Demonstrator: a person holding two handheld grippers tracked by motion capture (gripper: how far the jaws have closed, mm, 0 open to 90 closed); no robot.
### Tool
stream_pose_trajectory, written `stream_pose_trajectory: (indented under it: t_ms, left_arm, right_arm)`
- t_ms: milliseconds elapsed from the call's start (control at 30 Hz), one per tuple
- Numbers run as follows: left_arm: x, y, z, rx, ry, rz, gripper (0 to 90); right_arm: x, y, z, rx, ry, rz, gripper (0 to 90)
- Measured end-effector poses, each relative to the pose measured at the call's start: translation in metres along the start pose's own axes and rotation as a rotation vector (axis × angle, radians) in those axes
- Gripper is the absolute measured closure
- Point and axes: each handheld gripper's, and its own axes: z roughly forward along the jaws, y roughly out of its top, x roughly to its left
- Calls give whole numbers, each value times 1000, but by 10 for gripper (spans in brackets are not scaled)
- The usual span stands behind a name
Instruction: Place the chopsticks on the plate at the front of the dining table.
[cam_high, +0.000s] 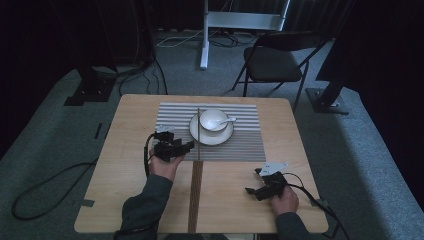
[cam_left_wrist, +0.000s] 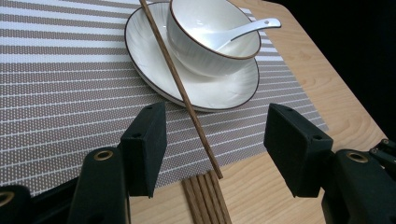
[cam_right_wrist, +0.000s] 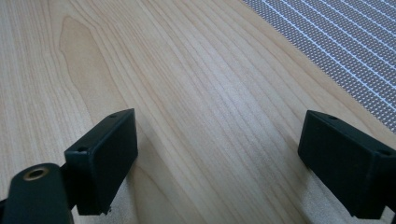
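In the high view, the left claw (cam_high: 176, 146) hovered just left of centre, its jaws spread wide and empty, beside the near edge of the striped placemat (cam_high: 245, 142). A single chopstick (cam_high: 199, 130) lay leaning across the left rim of the white saucer (cam_high: 200, 136), its near end coming down to the mat's lower edge. In the left gripper view that chopstick (cam_left_wrist: 180, 86) ran from the top centre down between the open jaws, ending right at the top of the bundle of chopsticks (cam_left_wrist: 205, 200) at the bottom centre. The bundle (cam_high: 195, 195) lay lengthwise on the tabletop (cam_high: 130, 165), running from the mat toward the bottom edge of the frame.

The bowl (cam_high: 214, 119) sat on the saucer near the middle of the frame, with a white spoon (cam_high: 223, 122) resting in it, handle pointing right.

The right claw (cam_high: 255, 190) rested at the lower right, jaws also wide apart with nothing between them; its own view showed bare wood and a corner of the placemat (cam_right_wrist: 336, 46) at the upper right.

By my reading, the setting looked partly laid: bowl, saucer, spoon and one chopstick were in place. A second chopstick apparently still had to be drawn from the bundle and set beside the first
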Motion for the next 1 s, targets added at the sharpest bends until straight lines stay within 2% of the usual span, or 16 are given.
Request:
stream_pose_trajectory:
  t_ms: [1000]
  left_arm:
    - [-4,-26,-4,22,-16,18,394]
  right_arm:
    - [0,0,0,-1,0,1,113]
